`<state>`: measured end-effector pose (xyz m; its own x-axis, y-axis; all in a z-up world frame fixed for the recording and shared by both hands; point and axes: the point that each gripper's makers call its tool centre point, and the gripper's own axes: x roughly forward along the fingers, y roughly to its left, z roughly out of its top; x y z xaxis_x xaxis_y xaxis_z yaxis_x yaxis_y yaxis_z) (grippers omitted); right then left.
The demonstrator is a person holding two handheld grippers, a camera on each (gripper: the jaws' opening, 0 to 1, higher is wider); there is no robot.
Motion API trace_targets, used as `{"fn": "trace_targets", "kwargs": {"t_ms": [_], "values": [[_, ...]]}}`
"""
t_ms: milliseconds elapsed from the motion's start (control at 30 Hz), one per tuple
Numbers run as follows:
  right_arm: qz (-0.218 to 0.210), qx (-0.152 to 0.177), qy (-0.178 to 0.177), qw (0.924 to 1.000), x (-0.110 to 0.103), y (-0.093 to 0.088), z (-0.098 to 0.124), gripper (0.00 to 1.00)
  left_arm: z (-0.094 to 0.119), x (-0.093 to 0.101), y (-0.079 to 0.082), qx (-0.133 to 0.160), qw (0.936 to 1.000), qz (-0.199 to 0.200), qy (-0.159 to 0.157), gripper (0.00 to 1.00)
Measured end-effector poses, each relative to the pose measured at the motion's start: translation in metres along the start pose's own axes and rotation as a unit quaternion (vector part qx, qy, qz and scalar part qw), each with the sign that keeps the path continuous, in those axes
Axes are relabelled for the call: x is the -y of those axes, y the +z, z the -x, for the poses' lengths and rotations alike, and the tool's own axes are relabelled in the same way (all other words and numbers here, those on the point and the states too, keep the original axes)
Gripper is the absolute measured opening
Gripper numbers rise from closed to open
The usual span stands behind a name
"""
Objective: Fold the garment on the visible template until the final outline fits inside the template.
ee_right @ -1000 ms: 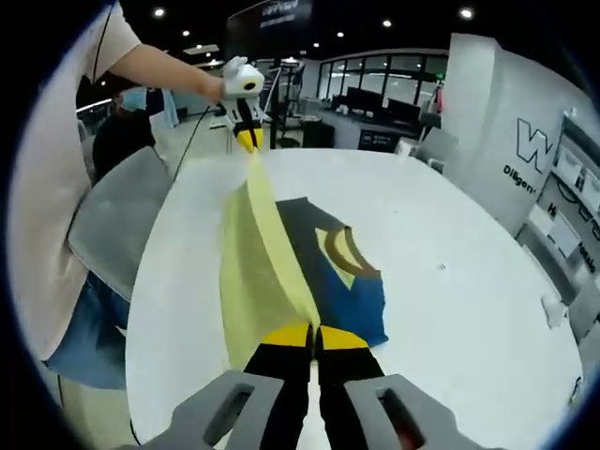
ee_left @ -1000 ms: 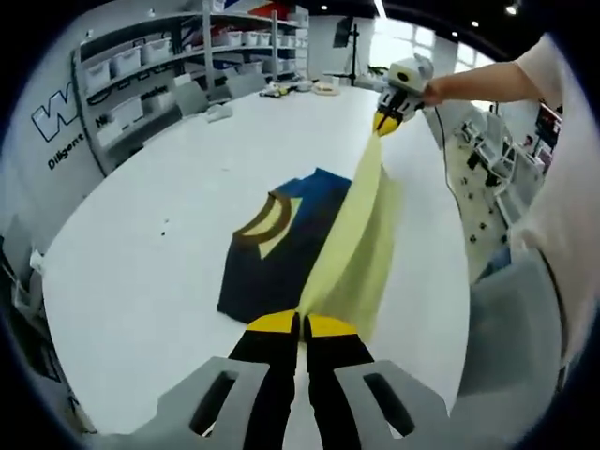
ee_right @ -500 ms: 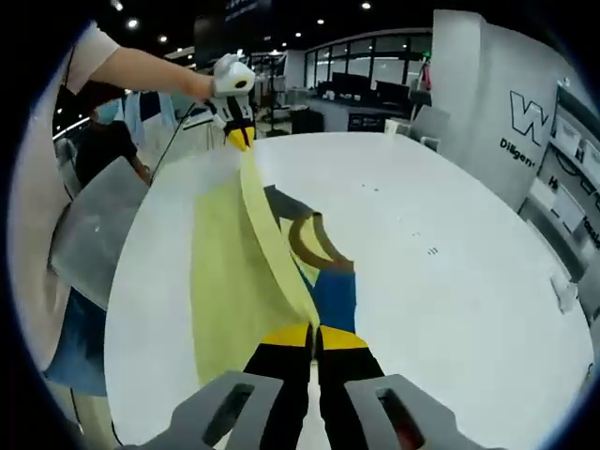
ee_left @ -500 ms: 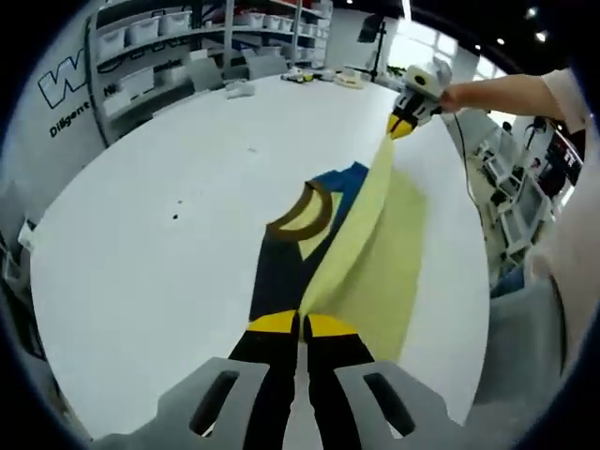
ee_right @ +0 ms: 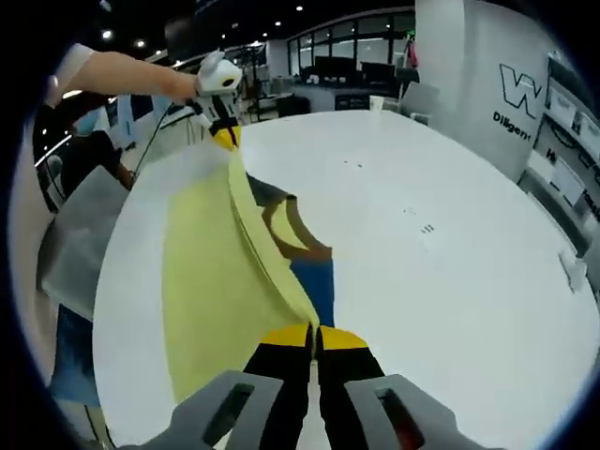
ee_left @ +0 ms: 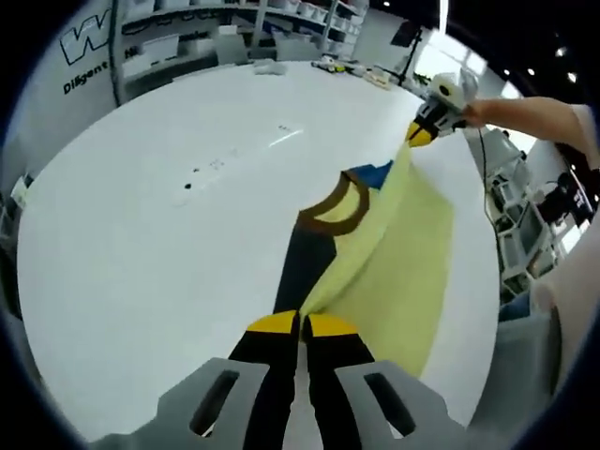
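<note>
- We see a big white table [ee_left: 169, 244] with a smooth, plain top and a rounded edge.
- A garment [ee_left: 323, 234] lies on the table, close to the edge where the person stands. It is soft cloth, dark navy, with a bright blue part and a brown curved band shaped like a neck hole.
- A pale yellow sheet [ee_left: 403, 272] lies with the garment. It looks thin and bendy, and we think it is the template. Its long edge is lifted off the table and pulled into a straight line between our two tongs.
- In the left gripper view, our left gripper [ee_left: 301, 325] has black jaws with yellow tips. The jaws are pressed together and pinch one end of the yellow sheet's raised edge.
- In the same view, our right gripper [ee_left: 421, 134] is far off, near the far end of the garment, and it holds the other end of the yellow edge. A hand [ee_left: 487, 111] grips its white body.
- In the right gripper view, the right gripper's jaws are pressed together on the yellow sheet [ee_right: 211, 291] too.
- There, the yellow sheet stands up like a low wall, and the flat part spreads toward the table's near edge.
- The garment [ee_right: 300, 248] peeks out beside the raised yellow edge, on the side toward the table's middle.
- A grey, smooth chair back [ee_right: 80, 239] sits just off the table's edge.
- Shelves with white boxes [ee_left: 178, 42] stand beyond the table's far edge.
</note>
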<state>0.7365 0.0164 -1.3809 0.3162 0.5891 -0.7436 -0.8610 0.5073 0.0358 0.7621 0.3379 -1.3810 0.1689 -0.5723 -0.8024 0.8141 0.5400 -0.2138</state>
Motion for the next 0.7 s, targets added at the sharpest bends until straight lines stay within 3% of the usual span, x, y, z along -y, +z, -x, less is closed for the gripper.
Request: {"fn": "trace_targets", "kwargs": {"t_ms": [700], "values": [[-0.075, -0.016, -0.032, 0.9965, 0.015, -0.014, -0.024, 0.00, -0.018, -0.019, -0.002, 0.012, 0.9963, 0.083, 0.014, 0.01]]}}
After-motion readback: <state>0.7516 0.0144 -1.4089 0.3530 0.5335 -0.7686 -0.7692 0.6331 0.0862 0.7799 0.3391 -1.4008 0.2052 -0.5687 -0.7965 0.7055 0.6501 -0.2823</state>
